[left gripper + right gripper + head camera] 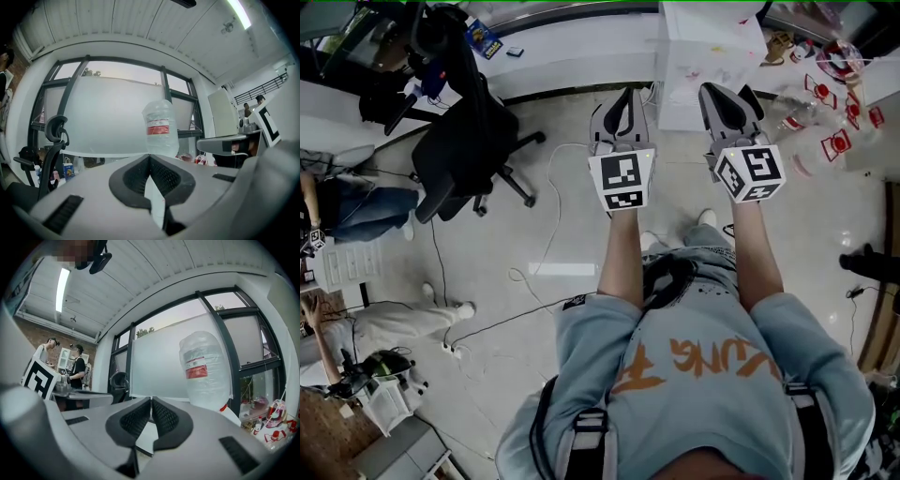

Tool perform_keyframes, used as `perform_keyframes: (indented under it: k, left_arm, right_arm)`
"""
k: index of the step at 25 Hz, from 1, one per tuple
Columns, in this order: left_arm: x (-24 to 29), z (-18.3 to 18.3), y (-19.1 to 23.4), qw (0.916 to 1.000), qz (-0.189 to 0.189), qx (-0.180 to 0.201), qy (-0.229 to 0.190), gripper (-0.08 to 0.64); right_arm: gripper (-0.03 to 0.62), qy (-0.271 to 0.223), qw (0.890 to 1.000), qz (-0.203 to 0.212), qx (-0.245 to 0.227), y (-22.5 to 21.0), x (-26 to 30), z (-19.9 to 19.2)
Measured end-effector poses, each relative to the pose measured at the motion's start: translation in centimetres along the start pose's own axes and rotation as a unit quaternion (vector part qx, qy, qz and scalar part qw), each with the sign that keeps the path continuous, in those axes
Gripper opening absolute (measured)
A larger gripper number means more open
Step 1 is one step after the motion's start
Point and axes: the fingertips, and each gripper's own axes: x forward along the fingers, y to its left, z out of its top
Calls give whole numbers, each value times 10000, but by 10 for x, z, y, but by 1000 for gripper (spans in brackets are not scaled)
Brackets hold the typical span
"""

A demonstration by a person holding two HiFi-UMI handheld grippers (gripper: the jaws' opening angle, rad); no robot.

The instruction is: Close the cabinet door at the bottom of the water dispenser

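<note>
The white water dispenser (709, 58) stands straight ahead, seen from above in the head view; its bottom cabinet door is hidden from here. A clear water bottle with a red label (160, 127) (204, 369) rises above the jaws in both gripper views. My left gripper (624, 101) (150, 158) is held up level just left of the dispenser. The right gripper (727, 97) (151, 400) is level with the dispenser's front. Each gripper has its tips together and nothing between them.
A black office chair (474, 142) stands to the left, with cables (549, 217) trailing over the floor beside it. Several empty water bottles (836, 105) lie at the right. A white desk (567, 47) runs along the back. People sit at the left edge.
</note>
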Motion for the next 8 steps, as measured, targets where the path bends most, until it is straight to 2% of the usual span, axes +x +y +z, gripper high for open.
perform_keyframes:
  k: [8]
  left_arm:
    - [0, -2, 10, 10000, -1, -6, 0, 11]
  right_arm:
    - [32, 2, 9999, 111, -80, 13, 11, -1]
